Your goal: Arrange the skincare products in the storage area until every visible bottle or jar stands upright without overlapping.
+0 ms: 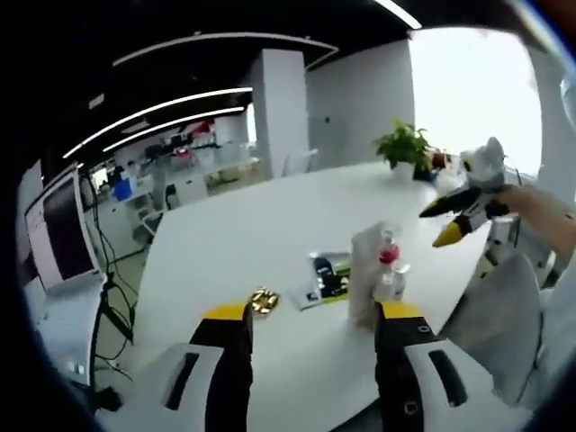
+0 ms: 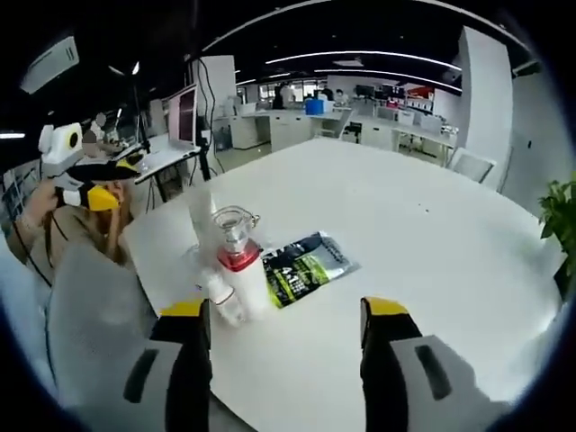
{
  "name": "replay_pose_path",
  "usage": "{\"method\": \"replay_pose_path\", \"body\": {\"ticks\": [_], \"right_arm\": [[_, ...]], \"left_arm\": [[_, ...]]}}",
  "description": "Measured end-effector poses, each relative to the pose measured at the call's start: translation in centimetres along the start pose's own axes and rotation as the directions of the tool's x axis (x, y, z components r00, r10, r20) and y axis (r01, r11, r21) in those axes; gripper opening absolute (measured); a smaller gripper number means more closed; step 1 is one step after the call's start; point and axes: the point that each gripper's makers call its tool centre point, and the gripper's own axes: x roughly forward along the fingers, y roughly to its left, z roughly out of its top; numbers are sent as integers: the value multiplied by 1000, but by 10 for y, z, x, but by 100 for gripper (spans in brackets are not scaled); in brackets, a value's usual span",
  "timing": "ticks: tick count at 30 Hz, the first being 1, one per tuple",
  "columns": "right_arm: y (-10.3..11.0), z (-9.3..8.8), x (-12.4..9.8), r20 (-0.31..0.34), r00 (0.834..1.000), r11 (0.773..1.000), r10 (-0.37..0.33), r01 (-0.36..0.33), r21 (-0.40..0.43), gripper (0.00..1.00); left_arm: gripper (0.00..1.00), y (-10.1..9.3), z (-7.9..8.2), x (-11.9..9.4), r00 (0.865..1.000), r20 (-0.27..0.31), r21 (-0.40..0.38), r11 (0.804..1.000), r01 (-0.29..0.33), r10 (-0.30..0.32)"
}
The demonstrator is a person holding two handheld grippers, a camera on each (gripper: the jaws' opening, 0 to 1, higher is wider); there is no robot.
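On the white round table (image 1: 225,243) stands a small cluster of skincare items. A bottle with a red collar (image 1: 388,256) and clear cap stands upright beside a clear tall container (image 1: 364,270), and a small pale bottle (image 1: 393,284) leans at its foot. A dark green-printed packet (image 1: 326,274) lies flat, and a gold jar (image 1: 264,300) sits apart near my left jaw. My left gripper (image 1: 313,315) hangs open short of them. In the right gripper view the red-collared bottle (image 2: 237,245), small bottle (image 2: 220,299) and packet (image 2: 306,261) lie just ahead of my open right gripper (image 2: 284,310).
A potted plant (image 1: 403,144) stands at the table's far side. The right gripper (image 1: 463,211) shows raised in a hand at the right. The left gripper (image 2: 90,191) shows raised at the left, with a person's sleeve (image 2: 90,306) below. Desks and monitors (image 1: 63,229) stand beyond the table.
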Motion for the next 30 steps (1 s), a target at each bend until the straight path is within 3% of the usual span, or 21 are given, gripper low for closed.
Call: {"method": "replay_pose_path", "body": {"ticks": [5, 9, 15, 18, 22, 30], "right_arm": [[-14, 9, 19, 30, 1000, 999, -11, 10, 38, 52], [-26, 9, 34, 16, 1000, 998, -20, 19, 57, 48], [-33, 13, 54, 23, 1000, 994, -8, 5, 113, 42], [-35, 15, 65, 19, 1000, 993, -3, 0, 122, 41], [-38, 13, 80, 19, 1000, 980, 25, -28, 195, 38], [-50, -5, 104, -7, 1000, 964, 22, -19, 267, 35]], "left_arm": [[43, 7, 0, 15, 1000, 1, -6, 1000, 6, -6], [37, 9, 0, 27, 1000, 3, 2, 1000, 23, -23], [28, 7, -1, 49, 996, -6, 12, 996, 84, -84], [23, 8, 0, 62, 994, 4, -22, 994, 111, -111], [18, 11, -1, 87, 992, -6, -32, 991, 129, -129], [13, 2, -8, 130, 972, -58, -38, 974, 225, -227]]}}
